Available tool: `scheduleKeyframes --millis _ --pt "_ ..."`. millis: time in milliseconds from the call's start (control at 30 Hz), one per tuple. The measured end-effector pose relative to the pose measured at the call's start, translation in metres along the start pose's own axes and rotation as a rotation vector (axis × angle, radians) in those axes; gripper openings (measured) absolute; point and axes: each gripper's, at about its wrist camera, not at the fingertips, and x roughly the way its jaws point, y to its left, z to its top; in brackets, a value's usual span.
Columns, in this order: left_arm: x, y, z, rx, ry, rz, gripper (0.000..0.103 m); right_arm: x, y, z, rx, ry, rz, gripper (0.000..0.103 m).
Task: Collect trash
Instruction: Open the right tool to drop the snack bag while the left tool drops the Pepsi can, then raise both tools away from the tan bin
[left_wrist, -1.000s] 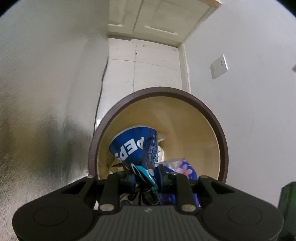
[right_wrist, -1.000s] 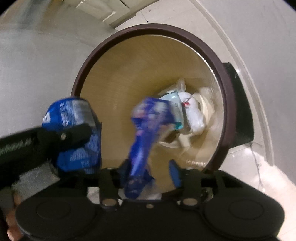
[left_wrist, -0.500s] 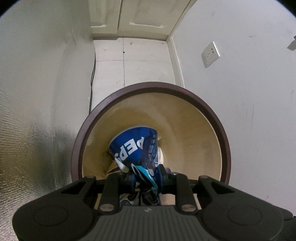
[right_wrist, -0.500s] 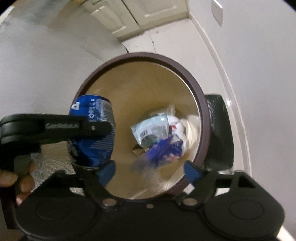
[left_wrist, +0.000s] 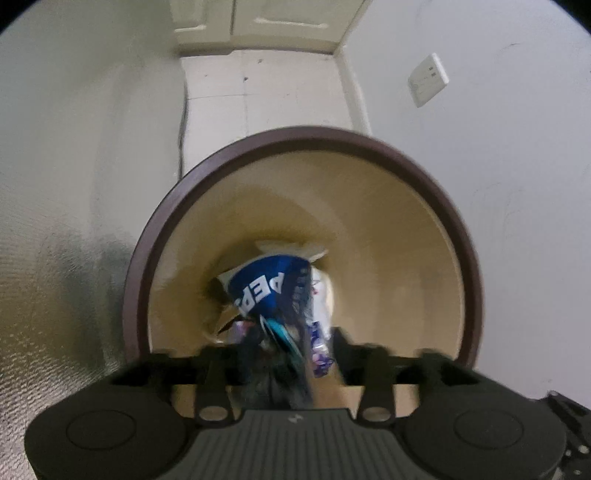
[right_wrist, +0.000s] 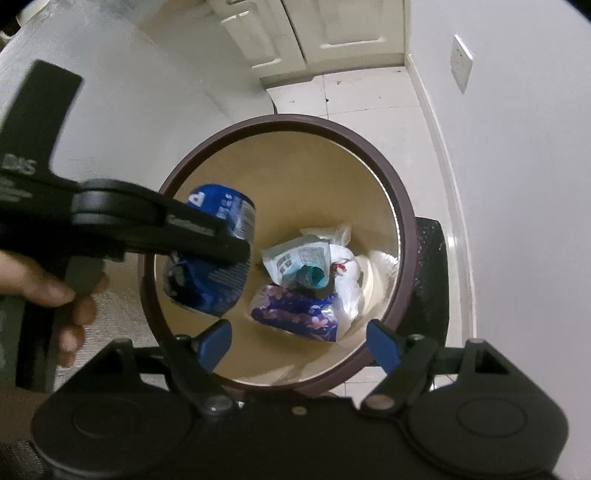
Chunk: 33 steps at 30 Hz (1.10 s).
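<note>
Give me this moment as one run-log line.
left gripper: jaws opening, crushed Pepsi can between them over bin | right gripper: jaws closing, nothing between them | floral wrapper: in bin

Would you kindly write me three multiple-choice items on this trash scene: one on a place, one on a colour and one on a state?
1. Where does the blue flowered wrapper lie?
A. On the floor beside the bin
B. At the bottom of the bin
C. Draped over the bin's rim

2. What colour is the bin's rim?
A. Dark brown
B. Green
C. White

3. In what state is the Pepsi can?
A. Smooth and standing upright on the floor
B. Dented and crumpled
C. Cut into two halves

Answers:
1 B: the right wrist view shows it deep inside the beige wall, among the other rubbish.
2 A: both views show a dark brown ring around the beige inside.
3 B: its blue side is creased and caved in as it hangs over the bin's opening.
</note>
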Motion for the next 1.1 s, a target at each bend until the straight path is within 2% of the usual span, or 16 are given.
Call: scheduleKeyframes --millis 33,333,667,900,1100 --pt "0.001 0.000 -0.002 0.004 0.001 0.011 0.061 -0.001 -0.001 0.000 0.003 0.000 0.000 0.080" --pt "-0.007 -0.006 -0.011 0.063 0.021 0.043 0.063 -0.002 -0.003 -0.007 0.005 0.006 -0.015 0.080" --pt "-0.051 -0.004 -0.023 0.104 -0.033 0.060 0.073 -0.028 -0.001 -0.005 -0.013 -0.026 -0.030 0.080" --pt "-0.088 -0.002 -0.033 0.079 -0.078 0.068 0.085 -0.057 0.002 0.002 -0.028 -0.075 -0.045 0.081" --pt "-0.118 0.002 -0.048 0.064 -0.107 0.074 0.098 -0.079 0.007 0.005 -0.053 -0.113 -0.058 0.086"
